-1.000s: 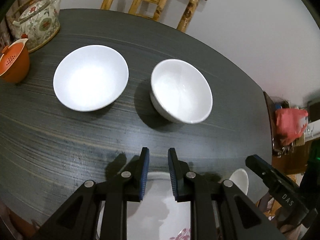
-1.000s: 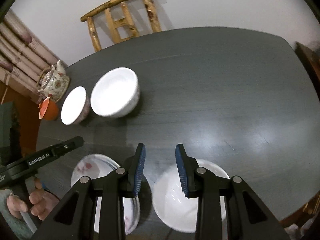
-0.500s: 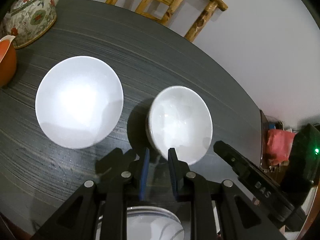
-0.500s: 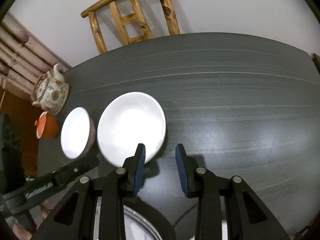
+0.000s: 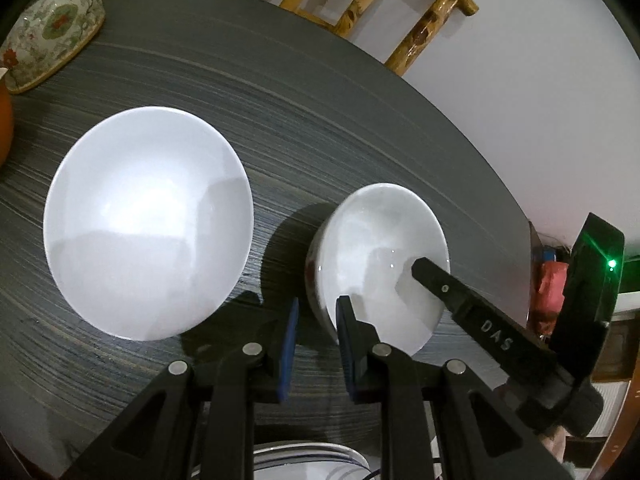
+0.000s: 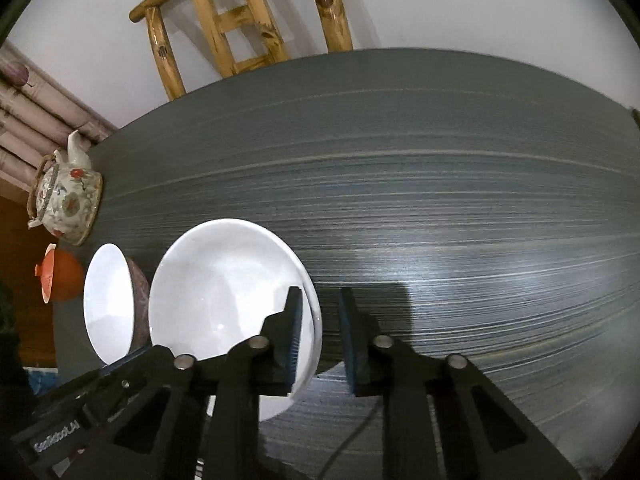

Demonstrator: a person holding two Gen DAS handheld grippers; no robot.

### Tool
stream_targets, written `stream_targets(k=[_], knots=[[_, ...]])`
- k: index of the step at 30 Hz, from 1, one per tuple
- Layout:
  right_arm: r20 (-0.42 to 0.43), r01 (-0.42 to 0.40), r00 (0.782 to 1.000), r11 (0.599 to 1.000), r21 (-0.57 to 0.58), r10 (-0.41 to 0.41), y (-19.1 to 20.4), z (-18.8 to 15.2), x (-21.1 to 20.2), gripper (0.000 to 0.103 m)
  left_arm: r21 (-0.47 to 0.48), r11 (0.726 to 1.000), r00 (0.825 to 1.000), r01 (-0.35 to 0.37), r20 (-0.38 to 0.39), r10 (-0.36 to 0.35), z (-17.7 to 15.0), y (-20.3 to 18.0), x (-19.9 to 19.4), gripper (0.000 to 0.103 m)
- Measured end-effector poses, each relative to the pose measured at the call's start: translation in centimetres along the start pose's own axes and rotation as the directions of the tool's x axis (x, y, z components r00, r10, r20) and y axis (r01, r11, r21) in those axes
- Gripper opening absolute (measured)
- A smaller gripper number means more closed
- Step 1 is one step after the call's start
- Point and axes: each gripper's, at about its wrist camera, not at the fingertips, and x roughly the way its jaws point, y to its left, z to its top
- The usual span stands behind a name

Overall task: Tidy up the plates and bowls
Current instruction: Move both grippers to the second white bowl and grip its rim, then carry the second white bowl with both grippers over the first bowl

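Glossy white bowl (image 6: 224,292), perhaps plain.

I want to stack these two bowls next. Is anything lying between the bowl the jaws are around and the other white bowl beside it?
Nothing visible. Both grippers, left and right, straddle the rim of the same bowl, and only bare table separates it from the wider bowl.

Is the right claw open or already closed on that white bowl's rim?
Open: right claw straddles the white bowl rim, gaps visible either side.
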Motion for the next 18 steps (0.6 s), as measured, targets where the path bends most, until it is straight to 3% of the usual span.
stream_targets(k=[4, 8, 18], knots=[[-0.011, 0.007, 1.0, 1.0, -0.025, -0.007, 0.2, -0.3, 0.6, 0.008, 0.005, 1.0, 1.0, -0.003, -0.011, 0.003, -0.2, -0.4, 0.5, 0.019], [-0.013, 0.045, 0.999, 0.996, -0.075, -0.046, 0.7, -0.9, 0.4, 0.007, 0.018, 1.0, 1.0, -0.018, -0.004, 0.018, -0.2, -0.8, 0.9, 0.019], [-0.043, 0.03, 0.999, 0.997, -0.077, -0.033, -1.3, -3.3, -0.5, 0.008, 0.073, 0.996, 0.999, -0.047, -0.003, 0.048, -0.8, -2.3, 2.2, 0.019]])
